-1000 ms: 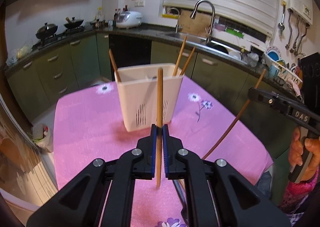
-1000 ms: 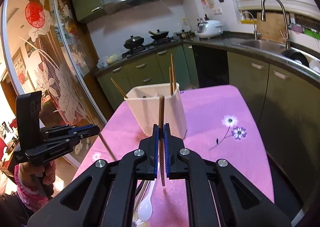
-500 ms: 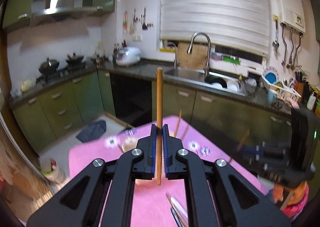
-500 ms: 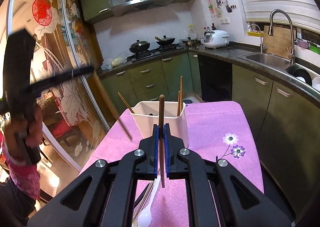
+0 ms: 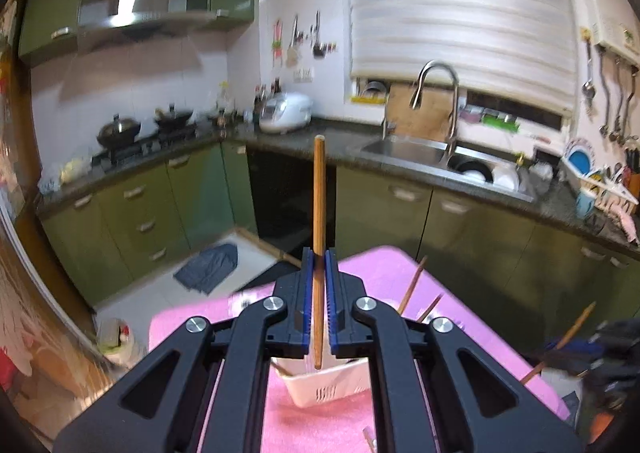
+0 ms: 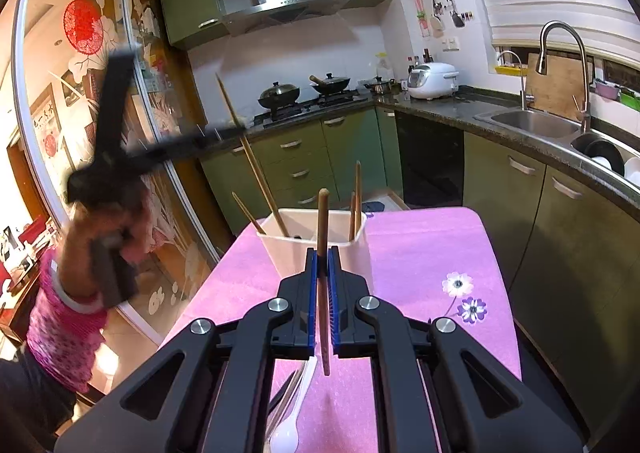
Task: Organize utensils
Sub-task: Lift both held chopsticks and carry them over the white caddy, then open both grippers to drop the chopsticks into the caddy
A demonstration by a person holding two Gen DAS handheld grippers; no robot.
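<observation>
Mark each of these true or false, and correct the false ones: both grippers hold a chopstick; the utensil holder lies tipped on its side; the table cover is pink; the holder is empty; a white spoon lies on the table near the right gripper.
1. Both grippers hold a chopstick. True: the left gripper is shut on a wooden chopstick, and the right gripper is shut on another chopstick.
2. The utensil holder lies tipped on its side. False: the white utensil holder stands upright.
3. The table cover is pink. True: pink cloth with printed flowers.
4. The holder is empty. False: several chopsticks stand in it.
5. A white spoon lies near the right gripper. True: white spoon.
</observation>
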